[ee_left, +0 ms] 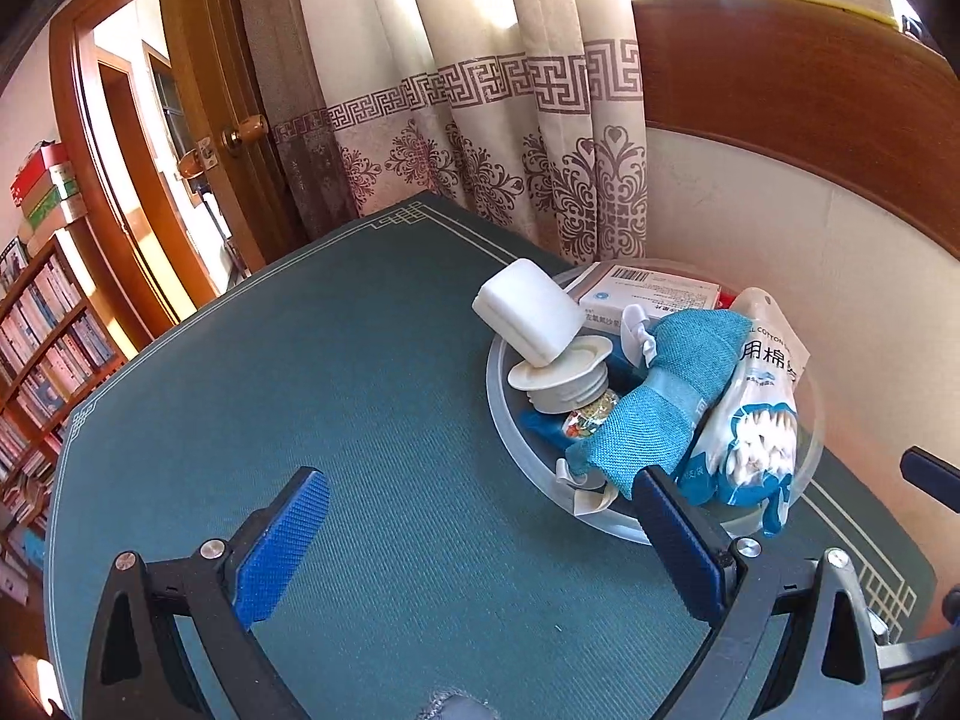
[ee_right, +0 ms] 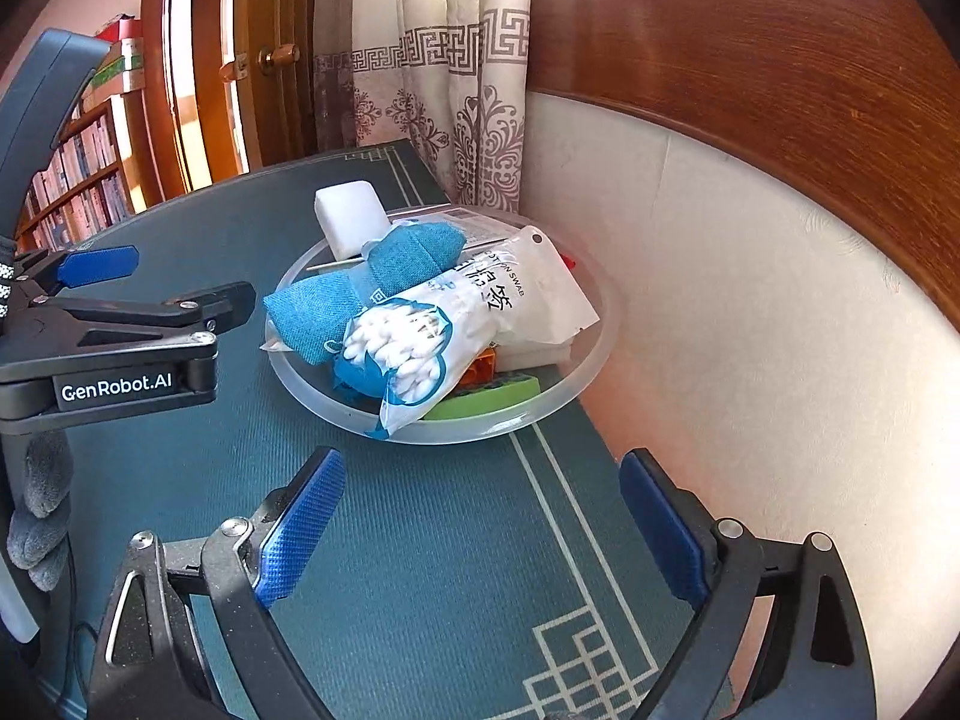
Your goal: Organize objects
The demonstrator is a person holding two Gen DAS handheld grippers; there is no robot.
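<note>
From the left wrist, my left claw [ee_left: 474, 546] is open and holds nothing. The bowl [ee_left: 510, 438] sits at the far right by the wall, piled full, so I think things were gathered there. I see a white cap [ee_left: 558, 369] here.

From the right wrist, my right claw [ee_right: 480, 531] is open and empty too. This view shows a green block [ee_right: 492, 399] under the swab bag [ee_right: 456, 330].

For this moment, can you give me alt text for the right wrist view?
A clear round bowl on a teal table mat holds a cotton swab bag, blue cloth pouches and a white block. The open right tool points toward it, empty, the left tool alongside.
</note>
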